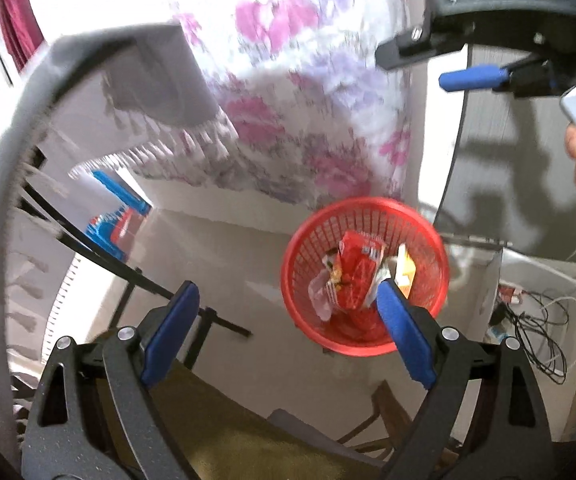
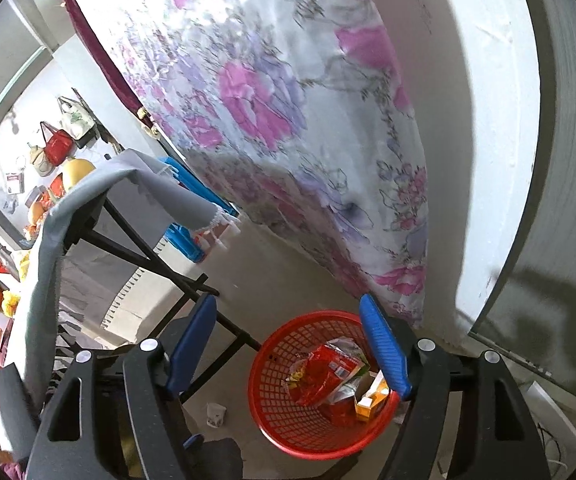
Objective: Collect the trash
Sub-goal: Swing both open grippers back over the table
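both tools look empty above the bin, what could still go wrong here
1. A crumpled white scrap lies on the floor beside the red basket; it could get left behind.
2. The red packet stands tall among the trash, so later pieces may bounce out.
3. The left tool and right tool hover close over the basket and may collide.

one red basket (image 2: 272, 412), one crumpled white scrap (image 2: 215, 415) on the floor, two open tongs (image 1: 284, 336) (image 2: 288, 360).

Bright daylight blows out the floral curtain (image 1: 288, 80); left view motion-blurred, fisheye edges bent and dark.
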Demonstrator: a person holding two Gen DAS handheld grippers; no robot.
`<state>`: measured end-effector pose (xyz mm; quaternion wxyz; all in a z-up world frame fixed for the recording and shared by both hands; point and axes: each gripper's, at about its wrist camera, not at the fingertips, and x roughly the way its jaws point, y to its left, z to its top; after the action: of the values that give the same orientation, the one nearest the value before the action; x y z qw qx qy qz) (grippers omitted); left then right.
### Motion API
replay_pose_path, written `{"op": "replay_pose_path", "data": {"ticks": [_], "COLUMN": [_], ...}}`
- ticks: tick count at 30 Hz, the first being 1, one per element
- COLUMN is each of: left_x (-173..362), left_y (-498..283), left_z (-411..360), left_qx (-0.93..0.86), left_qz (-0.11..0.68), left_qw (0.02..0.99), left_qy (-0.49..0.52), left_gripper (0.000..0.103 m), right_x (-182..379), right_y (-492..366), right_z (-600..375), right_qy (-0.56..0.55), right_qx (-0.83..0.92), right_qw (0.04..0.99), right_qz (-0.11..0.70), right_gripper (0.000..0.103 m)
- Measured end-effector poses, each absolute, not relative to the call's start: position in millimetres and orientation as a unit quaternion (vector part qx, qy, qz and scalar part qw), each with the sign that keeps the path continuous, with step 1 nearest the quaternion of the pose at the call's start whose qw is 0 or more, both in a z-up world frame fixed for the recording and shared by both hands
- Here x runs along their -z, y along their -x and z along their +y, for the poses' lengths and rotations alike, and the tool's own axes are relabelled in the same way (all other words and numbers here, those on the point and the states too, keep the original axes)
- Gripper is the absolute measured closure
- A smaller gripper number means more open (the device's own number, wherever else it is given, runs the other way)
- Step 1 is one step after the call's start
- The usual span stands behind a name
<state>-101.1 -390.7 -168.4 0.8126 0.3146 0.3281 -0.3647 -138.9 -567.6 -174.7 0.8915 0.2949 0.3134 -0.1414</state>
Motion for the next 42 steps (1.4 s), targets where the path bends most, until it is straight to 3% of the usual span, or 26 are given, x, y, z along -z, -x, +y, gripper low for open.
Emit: {"op": "replay_pose_path", "data": {"ticks": [17,32,42], "left_x": [70,25,21], "left_y": [126,100,40], "left_z": [-330,-241,-152], "left_qx": [0.34,0.267,0.16], "left_qz": [0.217,0.205,0.248], "left_qw": [0.885,0.933,0.953], "left_qy": [-0.234,-0.128,-0.069], "left_gripper": [0.008,0.007,0.007], "right_x": [119,41,22], "right_y": [144,138,108], "right_z": [-532,-431,-362], "right_qy": [-0.244,-0.145,-0.113], "right_qx": [0.117,0.05,-0.013], "right_qw": [0.919,0.953,0.958], "right_qz": [0.286,0.261,0.264], "right_gripper": [0.025,0.01,0.006]}}
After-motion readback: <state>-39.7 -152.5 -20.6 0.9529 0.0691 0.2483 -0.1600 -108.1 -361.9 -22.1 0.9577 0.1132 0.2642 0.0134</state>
